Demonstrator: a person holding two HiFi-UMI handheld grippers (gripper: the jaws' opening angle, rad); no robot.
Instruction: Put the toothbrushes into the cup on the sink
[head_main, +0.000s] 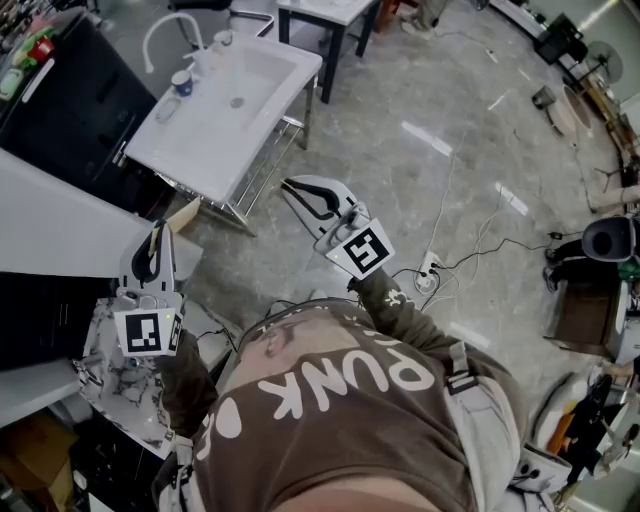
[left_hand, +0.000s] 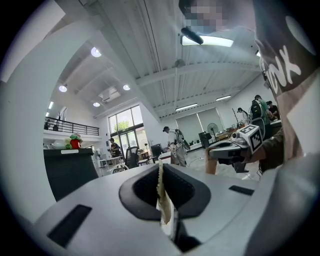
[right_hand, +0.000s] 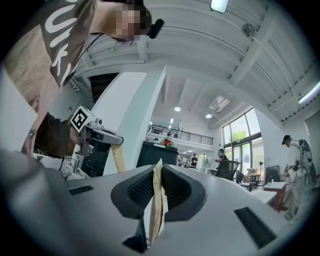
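My left claw (head_main: 152, 240) is pinching one toothbrush (left_hand: 162, 200), my right claw (head_main: 298, 190) the other brush (right_hand: 156, 200) — so pickup looks done. Neither is in the cup (head_main: 181, 82) yet; it stands on the sink (head_main: 250, 120), well ahead — carrying and dropping remain.

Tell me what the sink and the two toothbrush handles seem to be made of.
Sink: white, smooth, slightly glossy; probably ceramic, perhaps resin. The toothbrush in the right gripper and the toothbrush in the left gripper: pale tan, matte; likely bamboo or wood.

White "PUNK", seen upside down, on person's brown shirt (head_main: 350, 385)
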